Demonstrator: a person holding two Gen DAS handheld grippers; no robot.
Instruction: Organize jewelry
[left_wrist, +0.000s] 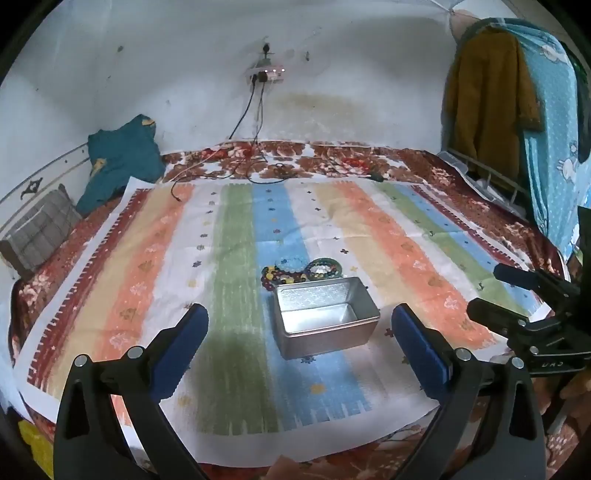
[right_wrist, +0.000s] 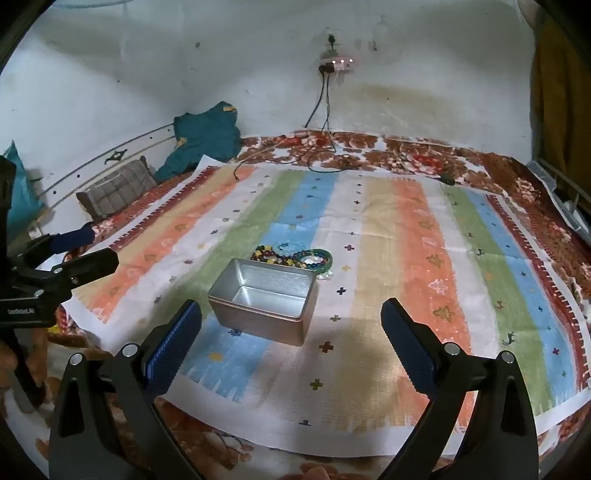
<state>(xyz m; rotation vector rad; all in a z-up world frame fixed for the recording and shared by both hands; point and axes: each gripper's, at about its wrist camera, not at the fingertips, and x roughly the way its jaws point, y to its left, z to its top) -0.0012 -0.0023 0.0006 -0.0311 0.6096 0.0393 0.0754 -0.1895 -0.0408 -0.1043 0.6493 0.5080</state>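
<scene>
An open, empty silver metal box stands on a striped cloth spread over a bed. It also shows in the right wrist view. Just behind it lies a pile of beaded bracelets, dark multicoloured and green ones, seen too in the right wrist view. My left gripper is open and empty, held above the cloth in front of the box. My right gripper is open and empty, to the right of the left one, also short of the box. Each gripper shows at the edge of the other's view.
A floral blanket lies under the cloth. Charger cables trail from a wall socket onto the far side of the bed. A teal garment and a grey pillow lie at the left. Clothes hang at the right.
</scene>
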